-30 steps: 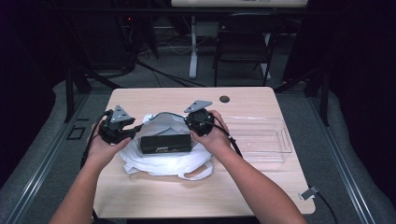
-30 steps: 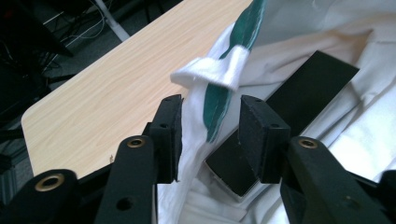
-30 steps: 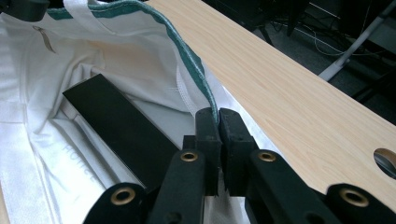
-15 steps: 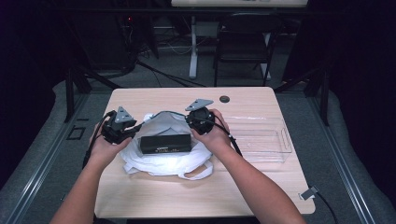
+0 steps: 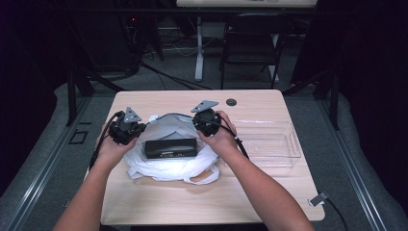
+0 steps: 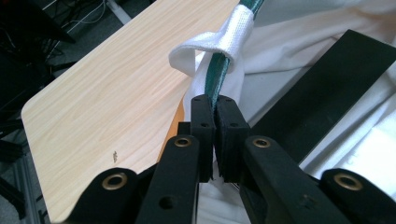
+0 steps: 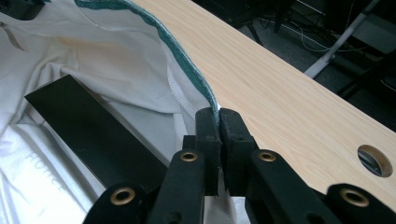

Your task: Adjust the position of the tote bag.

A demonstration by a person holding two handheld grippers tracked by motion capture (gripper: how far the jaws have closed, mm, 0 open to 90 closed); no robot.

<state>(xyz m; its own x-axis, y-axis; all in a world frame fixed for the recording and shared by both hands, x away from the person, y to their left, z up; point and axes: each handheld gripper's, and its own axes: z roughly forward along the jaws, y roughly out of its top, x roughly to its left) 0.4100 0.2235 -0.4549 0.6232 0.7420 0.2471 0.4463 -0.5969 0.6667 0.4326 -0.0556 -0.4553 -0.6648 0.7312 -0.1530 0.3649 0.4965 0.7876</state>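
Both tongs are clamped on the green-trimmed rim of the white bag (image 5: 168, 166), which lies on the tabletop (image 5: 159, 202). The left tongs (image 6: 214, 116) have just been closing and now pinch the rim beside a handle loop (image 6: 210, 44); the right tongs (image 7: 218, 122) grip the opposite side. A black box (image 5: 171, 147) lies in the bag's mouth. The step looks like holding the mouth open; next, probably draw the rim up around the box. A clear tray (image 5: 284, 144) sits empty nearby.
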